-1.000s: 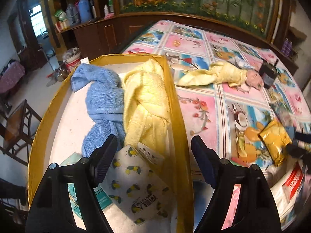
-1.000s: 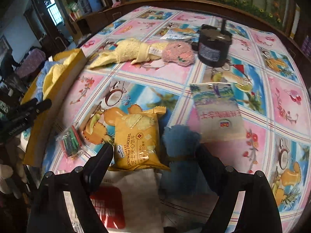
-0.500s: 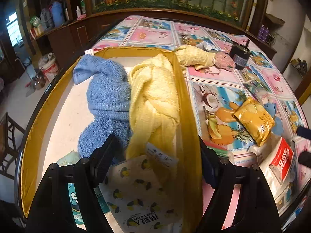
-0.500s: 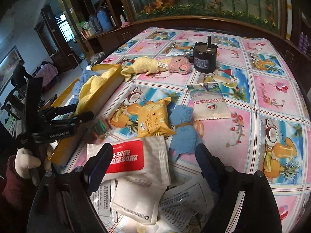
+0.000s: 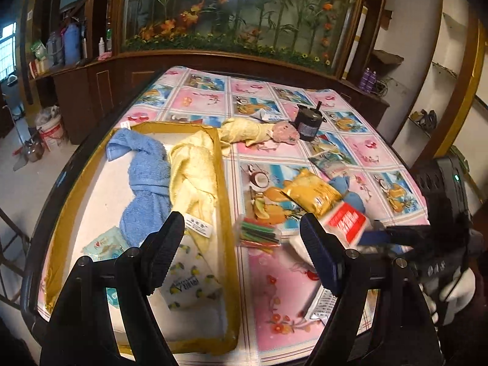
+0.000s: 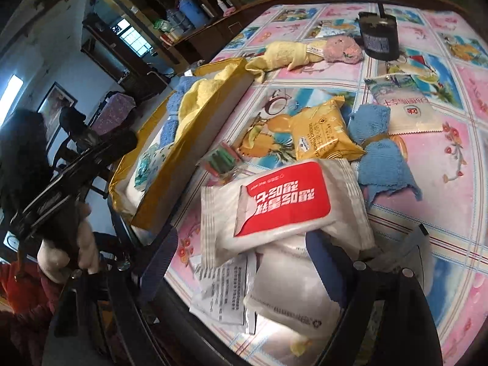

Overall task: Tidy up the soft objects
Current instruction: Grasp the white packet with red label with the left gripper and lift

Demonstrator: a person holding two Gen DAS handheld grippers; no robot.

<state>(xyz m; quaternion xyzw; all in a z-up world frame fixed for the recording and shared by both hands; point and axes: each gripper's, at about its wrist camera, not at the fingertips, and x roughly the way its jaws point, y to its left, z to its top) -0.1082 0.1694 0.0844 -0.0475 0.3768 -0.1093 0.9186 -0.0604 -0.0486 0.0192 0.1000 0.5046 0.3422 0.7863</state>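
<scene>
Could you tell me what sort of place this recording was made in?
Probably a lived-in home, a living or dining room. A table under a fruit-print cloth stands before a big glass case of artificial flowers set in dark wooden cabinets, with bottles on a side shelf.

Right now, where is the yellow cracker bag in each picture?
Left wrist view: the yellow cracker bag lies right of centre, right of the gold-edged box.
Right wrist view: the bag lies at centre, right of the box.
Shared landmark: the small blue towel touching the bag's right side.
</scene>
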